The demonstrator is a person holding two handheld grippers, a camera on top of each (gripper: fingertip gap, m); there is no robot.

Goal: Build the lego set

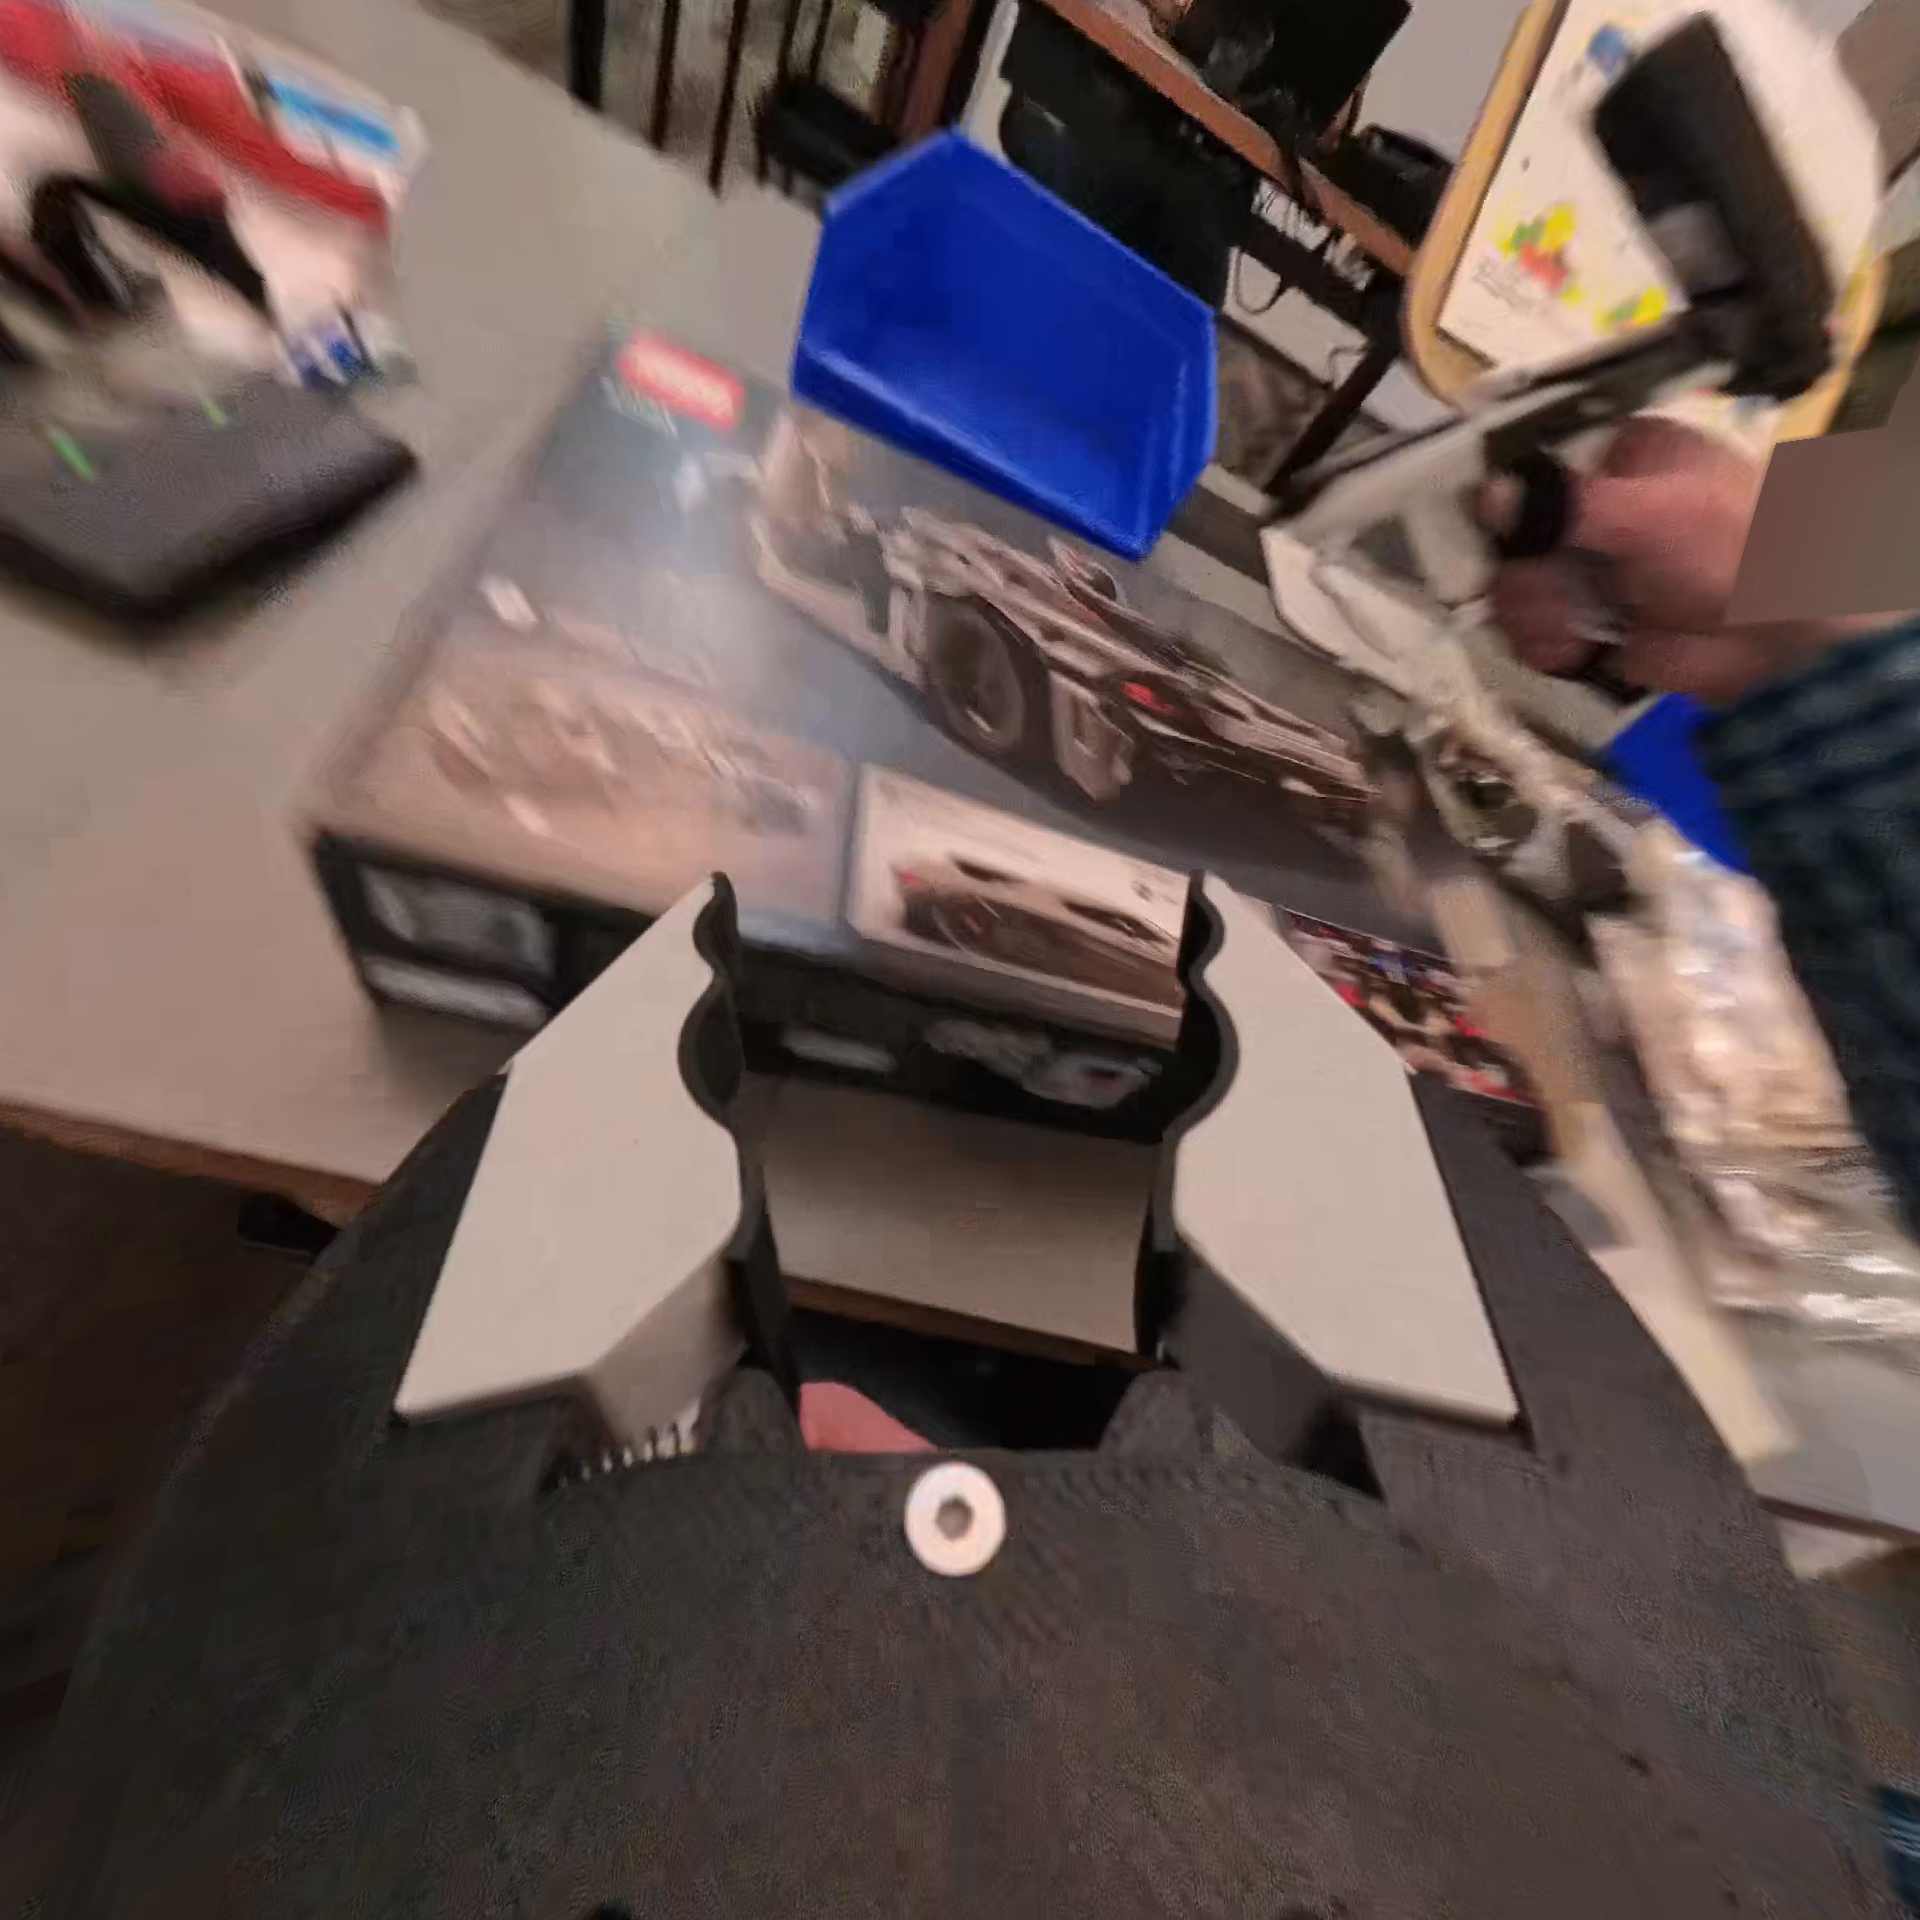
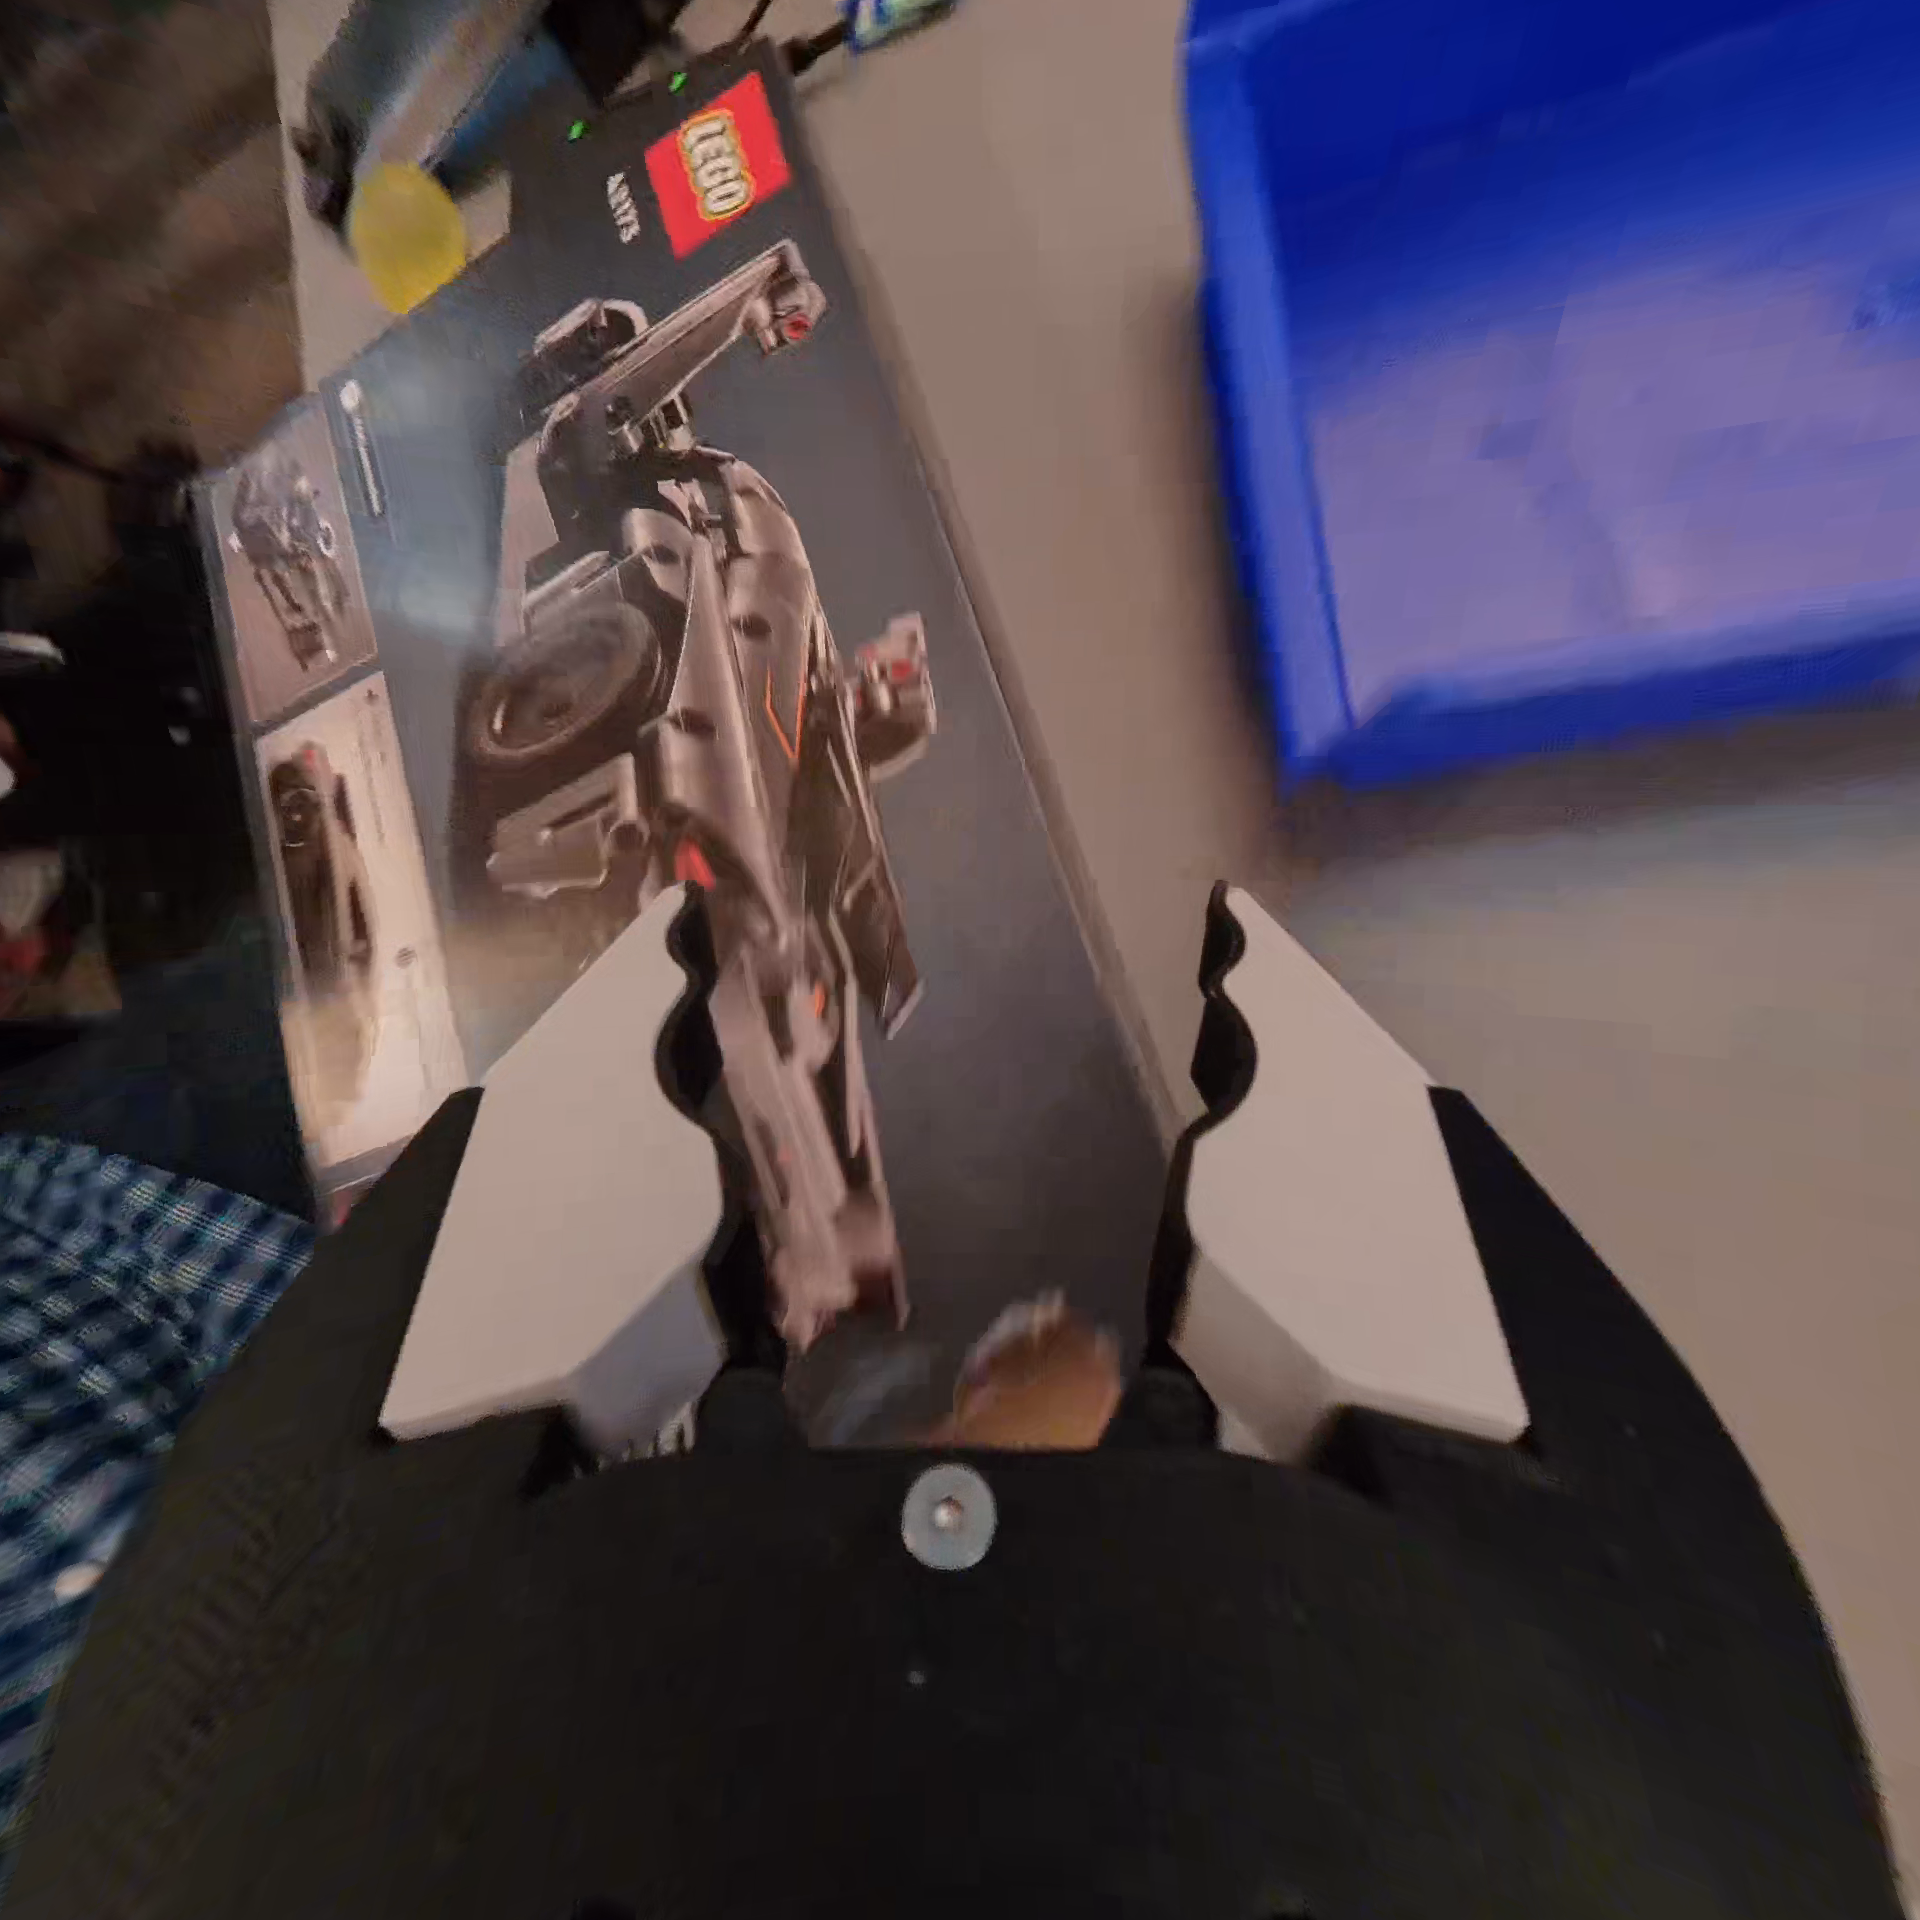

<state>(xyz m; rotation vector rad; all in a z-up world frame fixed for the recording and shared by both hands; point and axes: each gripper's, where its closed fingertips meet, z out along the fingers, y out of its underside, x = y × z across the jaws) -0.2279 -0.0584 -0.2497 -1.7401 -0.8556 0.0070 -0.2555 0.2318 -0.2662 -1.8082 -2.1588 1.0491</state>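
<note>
Both tongs gape empty: left gripper at lower centre, right gripper likewise. Beyond them, mid-frame, the dark box picturing a grey car lies flat on the table. A blue bin sits behind it, upper centre.

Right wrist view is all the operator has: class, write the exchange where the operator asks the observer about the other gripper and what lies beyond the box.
Operator: Where is the left gripper?
Observer: The left gripper hangs open over the table's near edge, pointing at the box.
Operator: Is it holding anything?
Observer: No, nothing sits between its fingers.
Operator: What lies on the box's far side from me?
Observer: A dark flat case sits on the table, apart from the box.
Operator: Anything near my own gripper?
Observer: A crinkly clear bag lies below the right gripper, beside the box.
</note>
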